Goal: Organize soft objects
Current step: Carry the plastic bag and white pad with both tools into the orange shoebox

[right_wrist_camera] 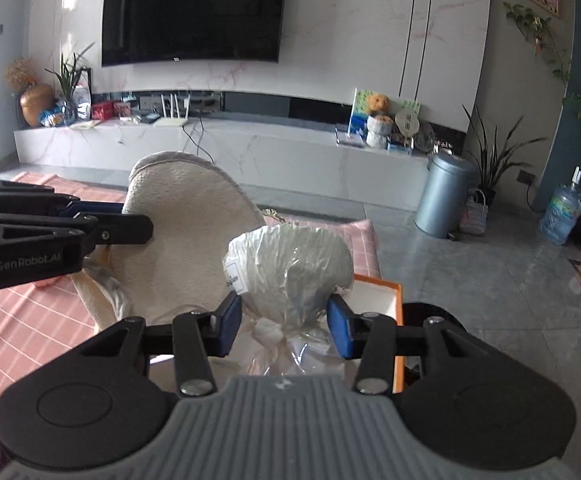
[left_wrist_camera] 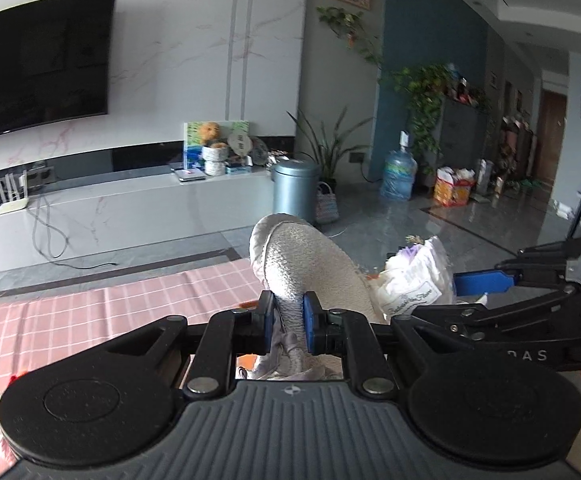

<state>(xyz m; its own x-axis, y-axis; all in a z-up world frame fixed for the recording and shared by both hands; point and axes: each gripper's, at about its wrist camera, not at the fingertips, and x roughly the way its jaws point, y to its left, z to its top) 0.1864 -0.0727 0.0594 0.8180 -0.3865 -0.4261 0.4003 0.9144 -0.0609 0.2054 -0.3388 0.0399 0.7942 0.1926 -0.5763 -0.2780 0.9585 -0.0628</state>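
Note:
A cream fleecy slipper (left_wrist_camera: 306, 264) stands up over the pink checked cloth (left_wrist_camera: 130, 312), and my left gripper (left_wrist_camera: 288, 324) is shut on its lower end. The right wrist view shows the same slipper (right_wrist_camera: 186, 232) with the left gripper (right_wrist_camera: 126, 218) clamped on its left edge. My right gripper (right_wrist_camera: 286, 328) is shut on a soft white bundle wrapped in clear plastic (right_wrist_camera: 290, 268), with a blue pad pressing on each side. In the left wrist view the bundle (left_wrist_camera: 414, 280) hangs to the right of the slipper in the right gripper (left_wrist_camera: 458, 296). Both things are lifted off the table.
A white box with an orange rim (right_wrist_camera: 386, 300) lies under the bundle at the cloth's right edge. Beyond the table are a marble TV console (right_wrist_camera: 250, 148), a grey bin (right_wrist_camera: 442, 200), a water bottle (right_wrist_camera: 560, 216), potted plants and bare tiled floor (right_wrist_camera: 490, 300).

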